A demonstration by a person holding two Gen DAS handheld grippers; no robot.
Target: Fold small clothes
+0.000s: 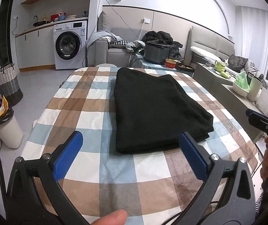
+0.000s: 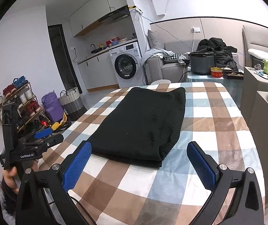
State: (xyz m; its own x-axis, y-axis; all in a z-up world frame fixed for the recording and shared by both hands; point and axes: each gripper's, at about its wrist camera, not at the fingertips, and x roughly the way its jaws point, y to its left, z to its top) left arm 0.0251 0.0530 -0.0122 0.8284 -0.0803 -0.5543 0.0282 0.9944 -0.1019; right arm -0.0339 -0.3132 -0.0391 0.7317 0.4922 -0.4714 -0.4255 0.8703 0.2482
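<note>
Lying folded into a thick, neat rectangle, the black knit garment (image 1: pixel 152 110) rests in the middle of the counter (image 1: pixel 89 101), on its checked cloth, with doubled layers showing along its near right edge. Judging by that stacked edge, the folding of this piece looks finished or close to it; no other loose small clothes show on the counter, so what is left I cannot tell. The left claw (image 1: pixel 130 150) hangs just short of the garment's near edge, jaws spread wide and empty. The right claw (image 2: pixel 139 161) hovers likewise at the near edge, released, nothing between its blue pads (image 2: pixel 77 166). Neither touches the fabric.
</note>
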